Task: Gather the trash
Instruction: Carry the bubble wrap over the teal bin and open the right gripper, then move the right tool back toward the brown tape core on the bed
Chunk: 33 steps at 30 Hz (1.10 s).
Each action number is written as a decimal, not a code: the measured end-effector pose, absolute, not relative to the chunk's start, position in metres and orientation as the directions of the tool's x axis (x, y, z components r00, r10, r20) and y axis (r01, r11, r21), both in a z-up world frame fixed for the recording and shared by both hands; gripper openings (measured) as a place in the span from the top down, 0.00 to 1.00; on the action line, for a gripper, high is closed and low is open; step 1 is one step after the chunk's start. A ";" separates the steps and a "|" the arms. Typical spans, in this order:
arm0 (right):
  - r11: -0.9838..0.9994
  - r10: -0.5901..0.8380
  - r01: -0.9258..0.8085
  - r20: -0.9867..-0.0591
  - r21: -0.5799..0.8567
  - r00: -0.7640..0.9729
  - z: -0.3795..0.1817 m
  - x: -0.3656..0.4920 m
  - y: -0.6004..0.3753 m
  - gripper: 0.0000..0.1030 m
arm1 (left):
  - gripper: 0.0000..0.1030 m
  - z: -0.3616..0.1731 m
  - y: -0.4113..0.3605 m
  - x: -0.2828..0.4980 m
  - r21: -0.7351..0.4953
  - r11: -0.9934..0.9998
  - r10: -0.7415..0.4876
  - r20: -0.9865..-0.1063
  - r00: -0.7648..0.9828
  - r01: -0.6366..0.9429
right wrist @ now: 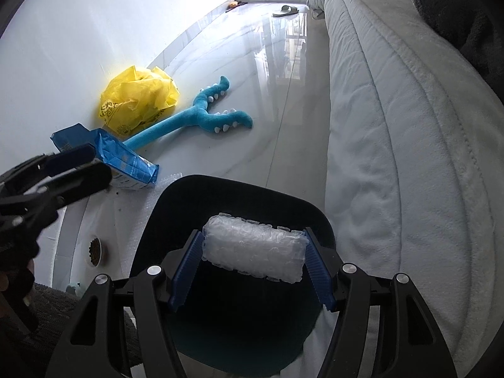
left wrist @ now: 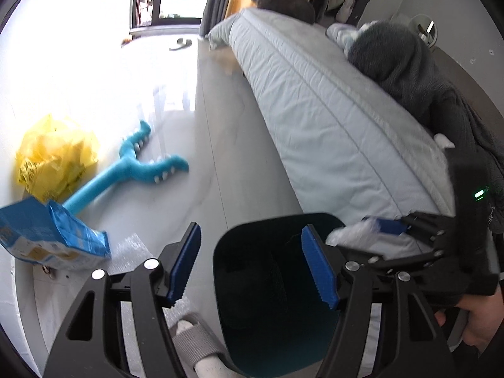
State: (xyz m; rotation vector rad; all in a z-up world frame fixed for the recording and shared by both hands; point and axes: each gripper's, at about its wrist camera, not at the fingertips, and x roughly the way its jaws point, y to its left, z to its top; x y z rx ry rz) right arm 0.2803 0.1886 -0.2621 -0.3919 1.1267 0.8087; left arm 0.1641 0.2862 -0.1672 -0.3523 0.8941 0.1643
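A dark bin [left wrist: 267,308] [right wrist: 233,330] stands on the floor beside the bed, right under both grippers. My right gripper [right wrist: 253,258] is shut on a roll of clear bubble wrap [right wrist: 255,249] and holds it over the bin's mouth. In the left wrist view that gripper [left wrist: 373,230] and the bubble wrap [left wrist: 346,234] show at the bin's right rim. My left gripper [left wrist: 252,266] hangs open over the bin with nothing between its blue pads. It also shows at the left edge of the right wrist view [right wrist: 89,163]. A blue packet [left wrist: 50,236] [right wrist: 126,157] and a crumpled yellow plastic bag [left wrist: 53,157] [right wrist: 138,100] lie by the wall.
A blue plush toy [left wrist: 132,170] [right wrist: 201,116] lies on the glossy floor near the bag. The bed with a pale quilt [left wrist: 315,110] [right wrist: 393,126] runs along the right, with a cat [left wrist: 283,3] on its far end. A slippered foot [left wrist: 195,340] stands by the bin. A food bowl [right wrist: 94,250] sits at the left.
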 end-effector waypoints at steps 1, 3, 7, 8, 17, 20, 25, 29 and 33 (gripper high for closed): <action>0.661 0.365 -0.742 -0.911 0.110 0.191 -0.265 0.280 0.190 0.37 | 0.33 -0.164 0.286 0.164 -0.231 0.932 -0.002 -0.775 0.632 -0.280; 0.660 0.352 -0.744 -0.918 0.104 0.184 -0.271 0.279 0.192 0.37 | 0.33 -0.159 0.288 0.161 -0.230 0.935 0.000 -0.758 0.652 -0.268; 0.657 0.325 -0.749 -0.930 0.092 0.170 -0.284 0.276 0.197 0.37 | 0.33 -0.145 0.286 0.159 -0.218 0.944 0.018 -0.718 0.696 -0.250; 0.655 0.320 -0.750 -0.932 0.090 0.168 -0.286 0.275 0.197 0.37 | 0.32 -0.142 0.286 0.159 -0.217 0.944 0.021 -0.712 0.702 -0.248; 0.625 0.272 -0.774 -0.957 0.100 0.096 -0.316 0.260 0.210 0.37 | 0.24 -0.106 0.286 0.151 -0.189 0.947 0.090 -0.617 0.781 -0.259; 0.614 0.259 -0.784 -0.962 0.091 0.091 -0.319 0.256 0.211 0.37 | 0.19 -0.094 0.283 0.147 -0.186 0.950 0.100 -0.577 0.811 -0.250; 0.611 0.254 -0.787 -0.962 0.081 0.099 -0.316 0.255 0.205 0.35 | 0.12 -0.073 0.273 0.144 -0.162 0.960 0.116 -0.509 0.853 -0.228; 0.607 0.268 -0.790 -0.957 0.080 0.109 -0.309 0.254 0.200 0.26 | 0.10 -0.058 0.266 0.141 -0.173 0.962 0.110 -0.459 0.882 -0.210; 0.593 0.305 -0.800 -0.945 0.090 0.119 -0.293 0.252 0.196 0.25 | 0.08 -0.043 0.259 0.140 -0.180 0.961 0.116 -0.421 0.900 -0.208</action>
